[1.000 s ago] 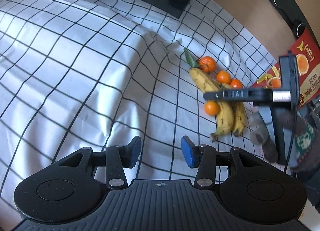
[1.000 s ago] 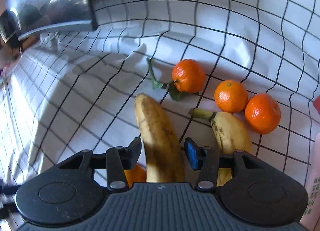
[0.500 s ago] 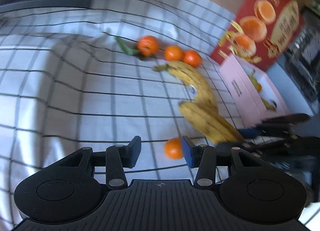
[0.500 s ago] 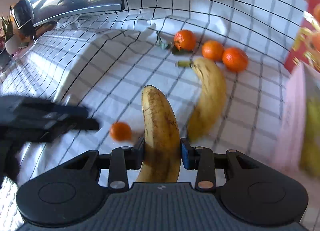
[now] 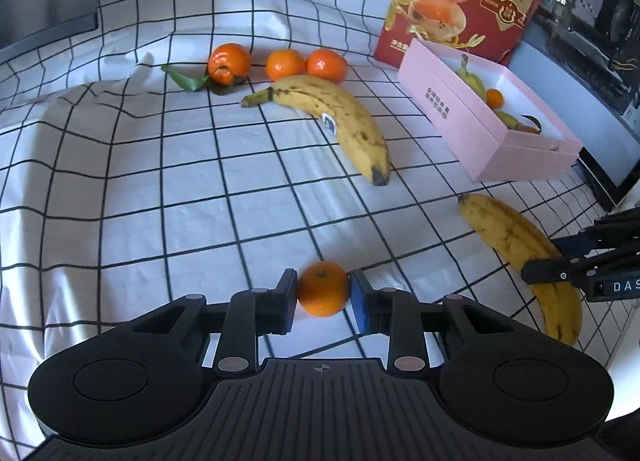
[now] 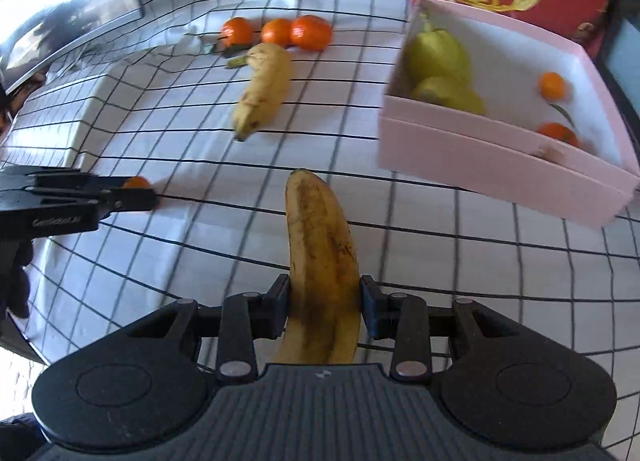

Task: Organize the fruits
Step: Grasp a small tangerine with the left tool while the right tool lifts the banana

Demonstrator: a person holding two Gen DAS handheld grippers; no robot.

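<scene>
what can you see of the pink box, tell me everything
The pink box is a shallow, open-topped rectangular tray, seemingly cardboard, pale pink outside and white inside, with small dark print on one long wall. It rests flat on the checked cloth, its far end close in front of an upright red carton; whether they touch is unclear. Inside lie greenish-yellow bananas at one end and two mandarins at the other, one with a leaf. Neither gripper touches it.

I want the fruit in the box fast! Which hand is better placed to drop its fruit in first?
Probably the right. The right gripper already clamps the spotted yellow banana, with the open pink cardboard box just ahead. The left gripper has just closed around the small orange mandarin, farther away.
</scene>
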